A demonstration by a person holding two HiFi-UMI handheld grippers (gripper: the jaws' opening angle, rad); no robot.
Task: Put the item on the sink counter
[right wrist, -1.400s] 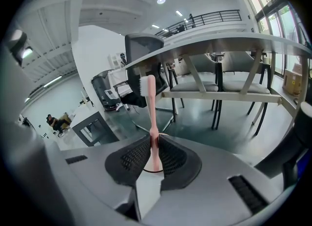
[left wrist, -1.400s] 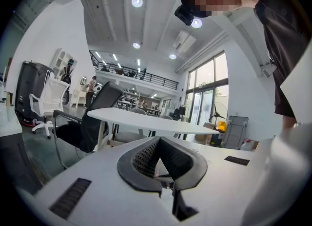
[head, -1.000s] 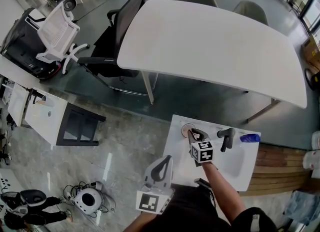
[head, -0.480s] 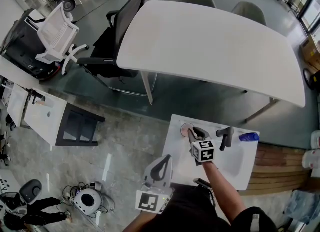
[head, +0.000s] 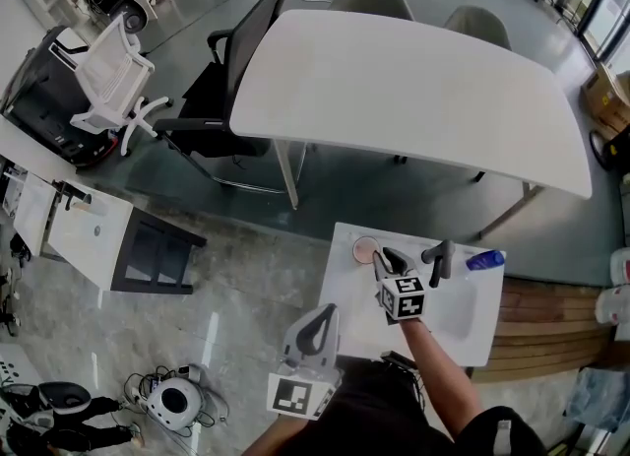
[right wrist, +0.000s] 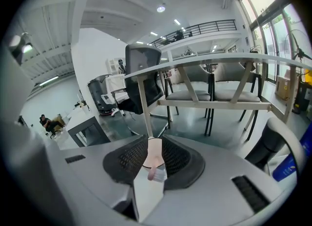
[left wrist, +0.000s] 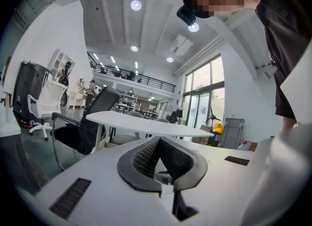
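Drawn back a little toward the person since a second ago, the right claw (head: 387, 263) now leaves more of the pink round thing (head: 365, 245) uncovered just beyond its tip. Between the dark ribbed pads a small pale pink item (right wrist: 152, 157) with a whitish, streaked near end is pinched, and the jaws are held closed on it (what the item is cannot be made out). It is therefore still carried in the claw and has not been given up to the bench (head: 345, 292). The bench lies directly beneath, though whether the item already touches it cannot be told.

Outward from the claw, the round thing is met first, just ahead. To the claw's right a dark tap (head: 439, 261) stands close by. Past the tap a blue bottle (head: 485, 260) lies near the far edge. The basin (head: 458, 314) sits to the right and nearer the person.

The left claw (left wrist: 158, 141) is held well back, off the near edge of the bench, with its jaws together and nothing between them.

The placing step is judged to be in hand. The next move calls for the item to be lowered onto a bare patch of bench, clear of the round thing and the basin. The jaws can then be eased apart and the claw drawn straight back.
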